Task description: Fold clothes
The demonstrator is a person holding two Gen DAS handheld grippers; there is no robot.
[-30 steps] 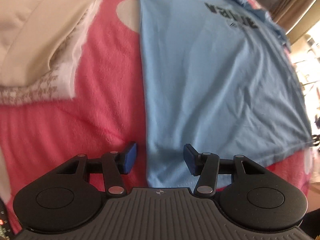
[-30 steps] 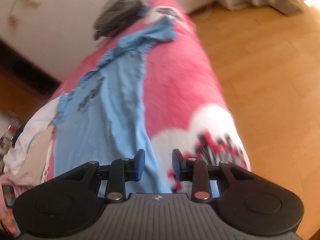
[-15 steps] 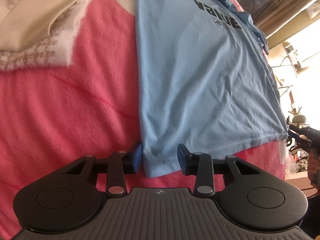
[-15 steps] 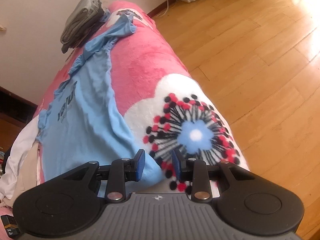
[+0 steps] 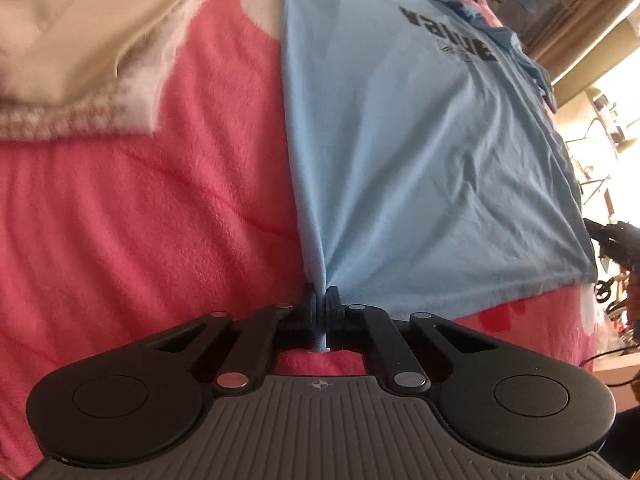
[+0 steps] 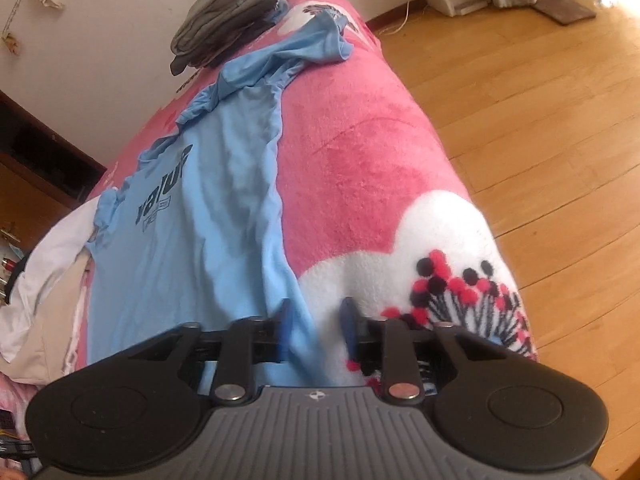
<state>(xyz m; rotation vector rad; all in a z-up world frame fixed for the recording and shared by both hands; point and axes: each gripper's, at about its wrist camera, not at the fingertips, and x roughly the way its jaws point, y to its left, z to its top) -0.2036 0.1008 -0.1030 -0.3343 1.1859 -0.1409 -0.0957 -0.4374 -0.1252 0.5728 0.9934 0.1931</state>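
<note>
A light blue T-shirt (image 5: 420,152) lies spread flat on a pink fleece blanket (image 5: 160,220), with its hem at the near side and its collar at the far side. A dark print (image 5: 448,36) is across the chest.

The left gripper (image 5: 322,300) has just been closing. Its jaws are now pressed together on the near left corner of the hem. The cloth is pinched into a thin bunch between the pads, and folds spread out from that point into the shirt. The hem runs from there to the right.

In the right wrist view the right gripper (image 6: 316,324) is at the near right corner of the shirt. Its jaws have also just been closing, but a narrow gap between them is visible here. The shirt edge lies in this gap, next to the left pad, and the pads do not clamp it. They look a little blurred.

To the right of this gripper the blanket has a white patch with a red and black flower pattern (image 6: 460,292).

Beige and white clothes (image 5: 80,20) lie to the left of the shirt. A pile of grey folded clothes (image 6: 224,12) sits at the far end, by the wall. A wooden floor (image 6: 540,100) is to the right.
</note>
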